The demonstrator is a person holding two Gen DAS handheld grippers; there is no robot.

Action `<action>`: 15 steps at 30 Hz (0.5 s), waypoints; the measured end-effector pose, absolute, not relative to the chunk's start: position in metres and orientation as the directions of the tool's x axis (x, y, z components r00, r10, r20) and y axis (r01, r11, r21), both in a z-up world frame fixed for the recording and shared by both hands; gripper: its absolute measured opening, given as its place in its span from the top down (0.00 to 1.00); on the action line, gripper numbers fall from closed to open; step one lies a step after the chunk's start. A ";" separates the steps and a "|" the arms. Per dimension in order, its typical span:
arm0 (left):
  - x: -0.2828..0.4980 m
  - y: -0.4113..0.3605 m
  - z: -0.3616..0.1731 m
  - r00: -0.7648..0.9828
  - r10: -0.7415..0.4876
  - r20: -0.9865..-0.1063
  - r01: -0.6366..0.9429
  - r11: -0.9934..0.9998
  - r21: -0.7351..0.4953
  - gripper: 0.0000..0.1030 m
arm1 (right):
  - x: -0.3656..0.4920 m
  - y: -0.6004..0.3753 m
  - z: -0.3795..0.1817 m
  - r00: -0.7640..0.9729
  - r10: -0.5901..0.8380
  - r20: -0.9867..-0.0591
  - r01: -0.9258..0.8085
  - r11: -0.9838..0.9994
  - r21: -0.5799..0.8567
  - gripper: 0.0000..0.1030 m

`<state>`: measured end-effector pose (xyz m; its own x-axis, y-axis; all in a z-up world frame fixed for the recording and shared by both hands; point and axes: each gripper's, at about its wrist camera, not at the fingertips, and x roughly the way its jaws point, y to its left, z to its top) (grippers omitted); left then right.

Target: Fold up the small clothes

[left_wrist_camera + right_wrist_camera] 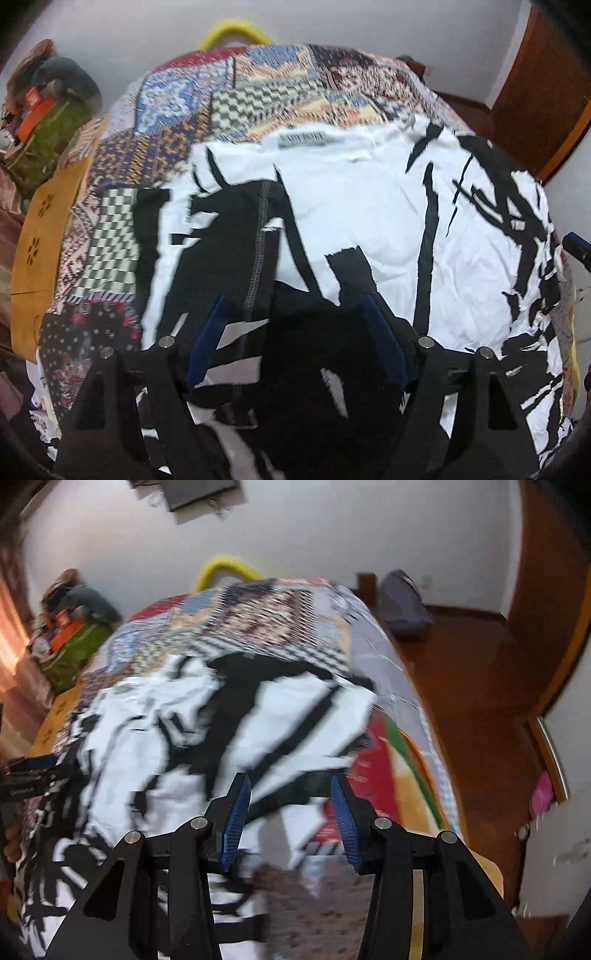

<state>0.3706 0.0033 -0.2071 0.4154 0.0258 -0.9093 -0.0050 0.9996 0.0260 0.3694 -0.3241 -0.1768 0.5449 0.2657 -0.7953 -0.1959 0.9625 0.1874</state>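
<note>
A white shirt with black brush-stroke print (pixel 369 221) lies spread on a patchwork bedspread (pixel 229 107), neck label at the far edge. A black sleeve with grey stitching is folded over its left part. My left gripper (pixel 295 306) is open just above the shirt's near left part, blue pads on either side of dark cloth. In the right wrist view the same shirt (pixel 177 716) appears blurred. My right gripper (pixel 290 786) is open over the shirt's near right edge, holding nothing. The left gripper (pixel 26 771) shows at that view's left edge.
A yellow curved object (pixel 236 31) sits beyond the far end of the bed. A green bag and clutter (pixel 40 136) stand at the left. A wooden floor (pixel 461 686) and a grey bag (pixel 404 602) lie to the right of the bed. A colourful mat (pixel 399 771) lies under the shirt's right edge.
</note>
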 end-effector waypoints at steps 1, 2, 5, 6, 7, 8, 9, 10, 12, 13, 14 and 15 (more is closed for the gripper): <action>0.374 0.001 -0.212 0.407 0.023 -0.913 0.001 1.000 0.026 0.26 | 0.371 -0.328 -0.181 0.540 0.261 -0.800 -0.186 0.964 0.189 0.60; 0.376 -0.001 -0.215 0.402 0.021 -0.915 0.006 1.000 0.026 0.26 | 0.375 -0.331 -0.186 0.533 0.258 -0.806 -0.175 0.965 0.193 0.60; 0.383 -0.007 -0.225 0.386 0.019 -0.922 0.021 0.999 0.029 0.26 | 0.384 -0.338 -0.197 0.515 0.266 -0.815 -0.161 0.964 0.213 0.60; 0.385 -0.009 -0.227 0.386 0.019 -0.923 0.023 0.999 0.031 0.26 | 0.386 -0.339 -0.199 0.513 0.269 -0.815 -0.158 0.963 0.218 0.60; 0.386 -0.010 -0.228 0.386 0.020 -0.922 0.025 0.999 0.032 0.26 | 0.388 -0.339 -0.201 0.509 0.277 -0.815 -0.159 0.961 0.227 0.60; 0.387 -0.011 -0.230 0.388 0.020 -0.921 0.027 0.999 0.033 0.25 | 0.390 -0.338 -0.202 0.507 0.286 -0.813 -0.162 0.958 0.236 0.60; 0.388 -0.012 -0.230 0.390 0.020 -0.921 0.027 0.999 0.033 0.23 | 0.392 -0.337 -0.203 0.506 0.297 -0.810 -0.165 0.955 0.247 0.60; 0.388 -0.012 -0.231 0.393 0.018 -0.919 0.027 0.999 0.030 0.23 | 0.395 -0.337 -0.205 0.505 0.305 -0.808 -0.167 0.952 0.255 0.60; 0.388 -0.012 -0.232 0.397 0.017 -0.918 0.027 0.999 0.030 0.21 | 0.399 -0.334 -0.208 0.497 0.316 -0.808 -0.173 0.949 0.264 0.60; 0.388 -0.013 -0.232 0.399 0.019 -0.917 0.028 0.999 0.033 0.21 | 0.401 -0.333 -0.211 0.496 0.323 -0.806 -0.173 0.947 0.272 0.67; 0.388 -0.013 -0.232 0.400 0.020 -0.916 0.030 0.999 0.035 0.21 | 0.402 -0.333 -0.212 0.497 0.331 -0.802 -0.174 0.944 0.282 0.71; 0.388 -0.013 -0.233 0.401 0.021 -0.916 0.033 0.999 0.037 0.21 | 0.403 -0.333 -0.212 0.497 0.343 -0.797 -0.174 0.939 0.295 0.79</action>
